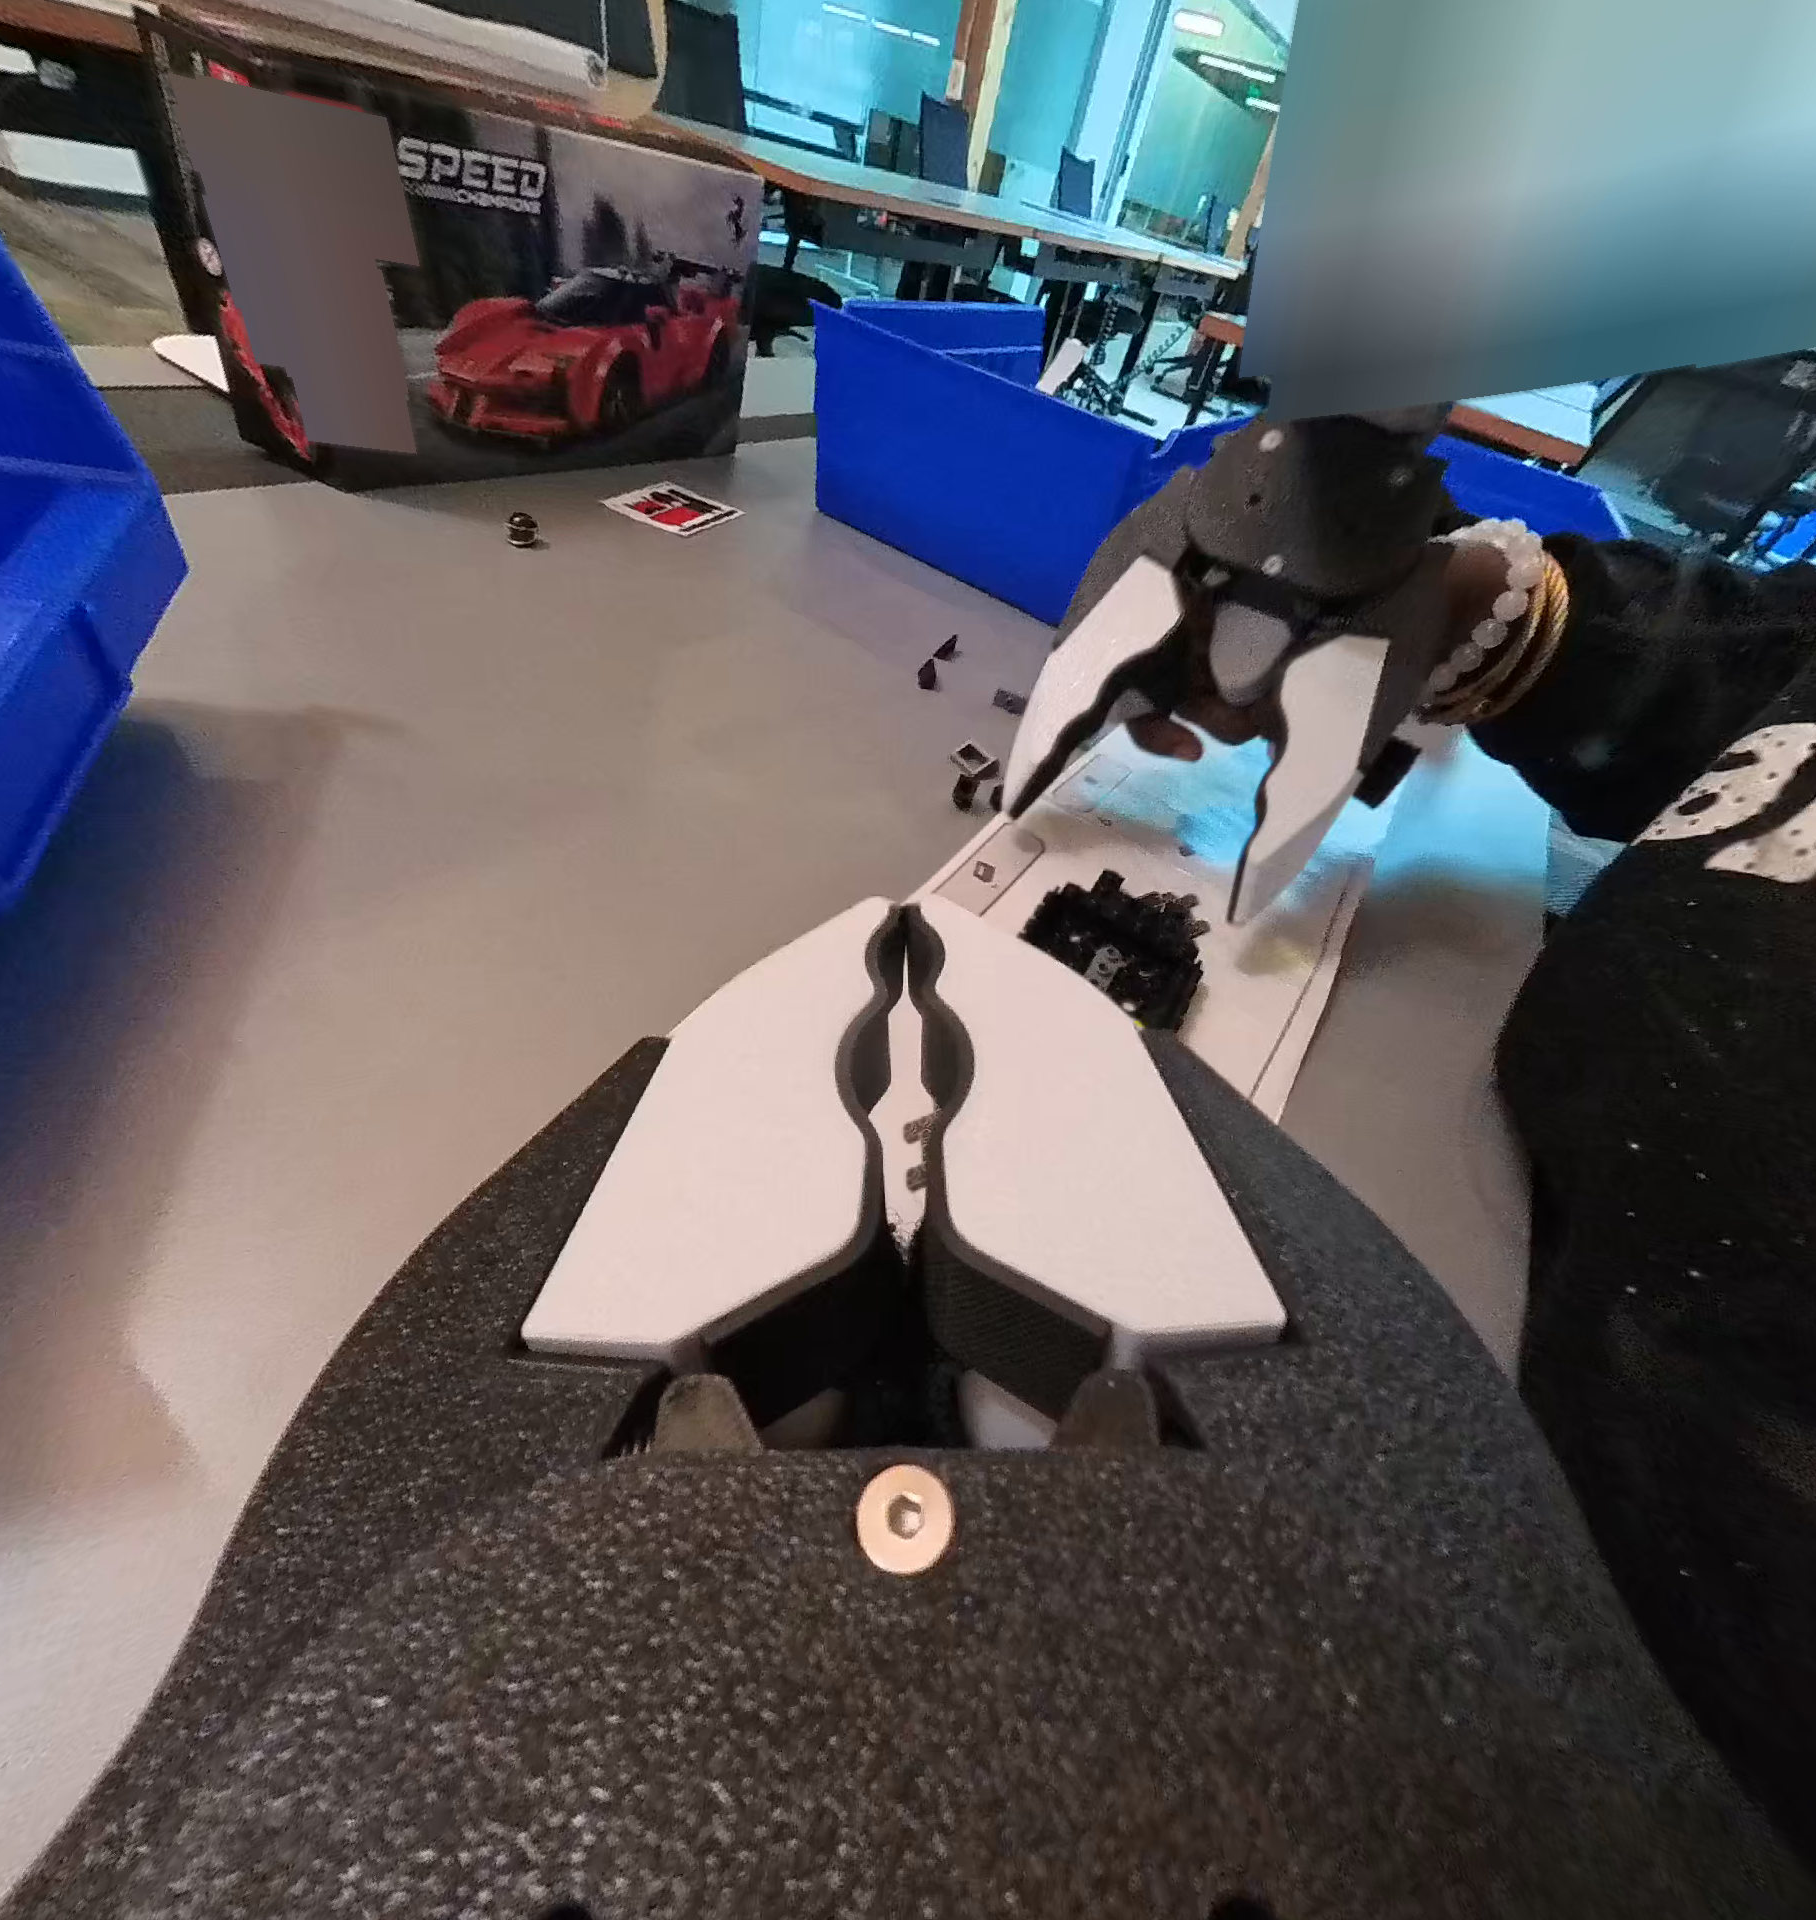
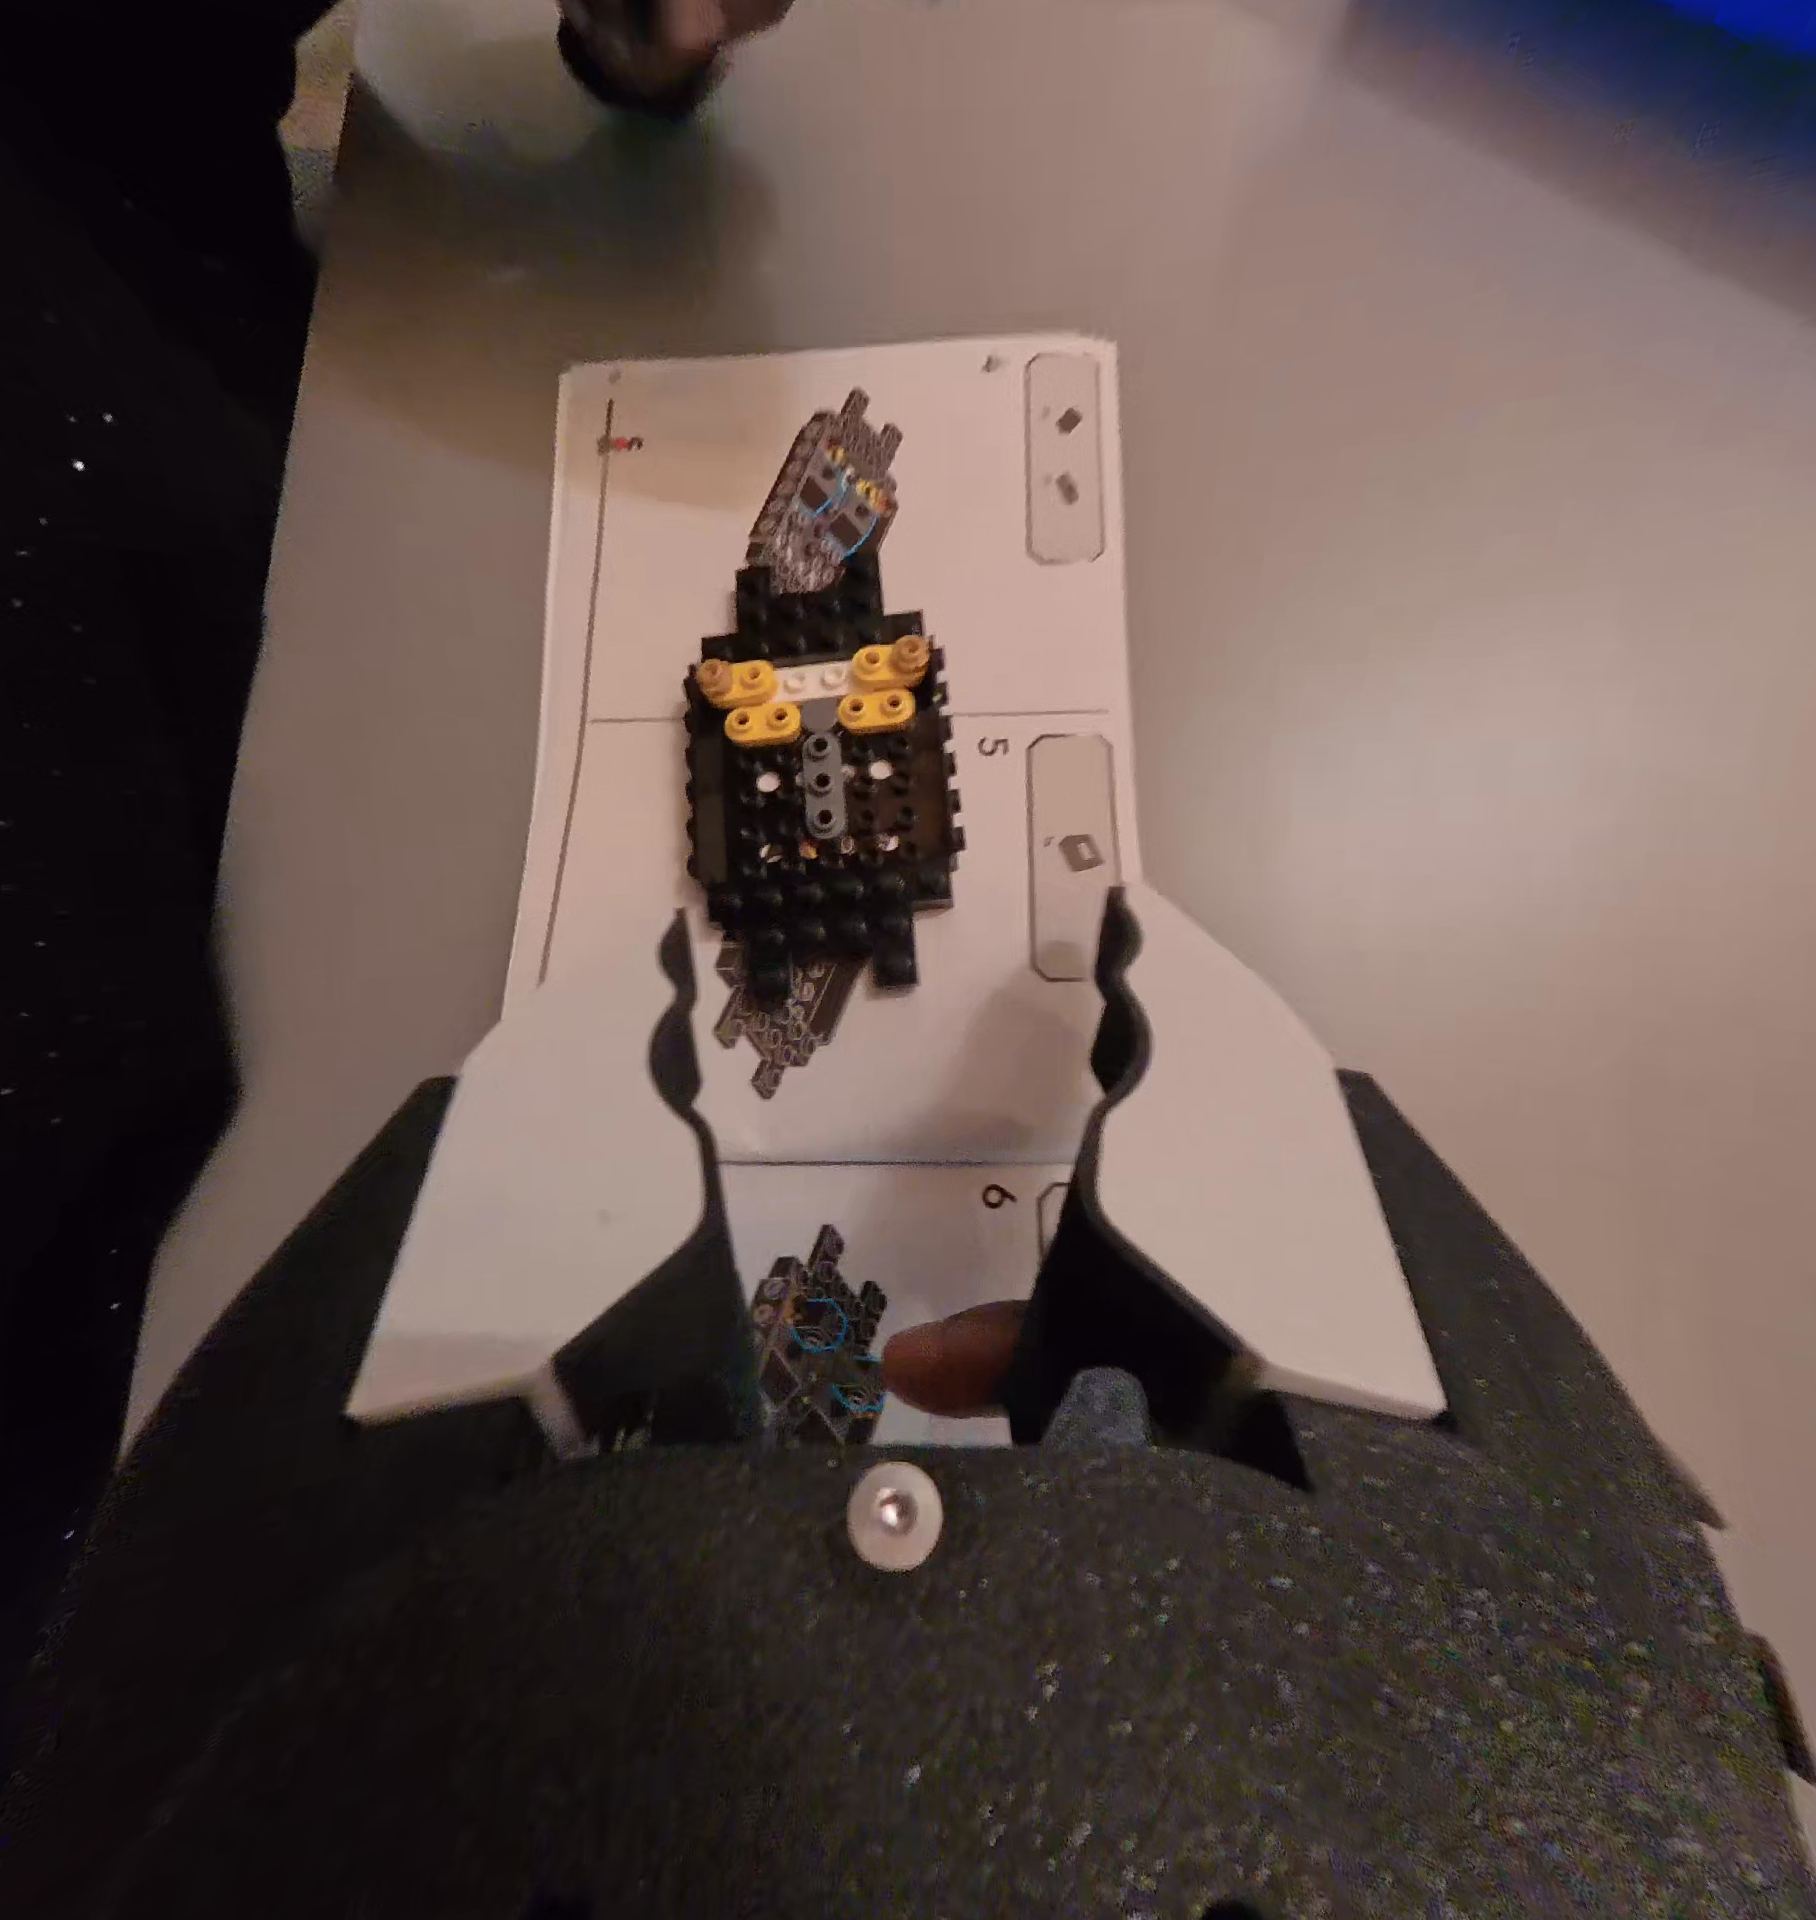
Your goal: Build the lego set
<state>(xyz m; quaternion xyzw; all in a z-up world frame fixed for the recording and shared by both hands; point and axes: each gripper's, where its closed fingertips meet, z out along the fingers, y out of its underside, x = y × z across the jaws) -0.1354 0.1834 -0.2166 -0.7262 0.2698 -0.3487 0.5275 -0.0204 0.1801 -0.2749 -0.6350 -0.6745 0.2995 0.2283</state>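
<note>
**Build sitting on the booklet, right fingers spread above it**

On the grey table (image 1: 447, 790), the black build (image 2: 821, 800) is lying on the open booklet (image 2: 987, 1039), studs up, with yellow plates across its far end and a grey piece down its middle. I am seeing my right gripper (image 2: 899, 956) hanging over it with its fingers spread wide and nothing between them; the build is showing just beyond the tips. From the left wrist view, the same right gripper (image 1: 1127, 862) is pointing down at the booklet (image 1: 1288, 997), tips just above the page and beside the build (image 1: 1117, 956).

My left gripper (image 1: 904, 920) is sitting low in front of the booklet with its fingers pressed together, tips meeting, holding nothing I can make out.

Farther out, a few loose dark pieces (image 1: 971, 764) are lying near the booklet's far corner. The set's box (image 1: 488, 312) is standing between two blue bins (image 1: 935, 447), with a sticker sheet (image 1: 670, 507) in front of it.
</note>
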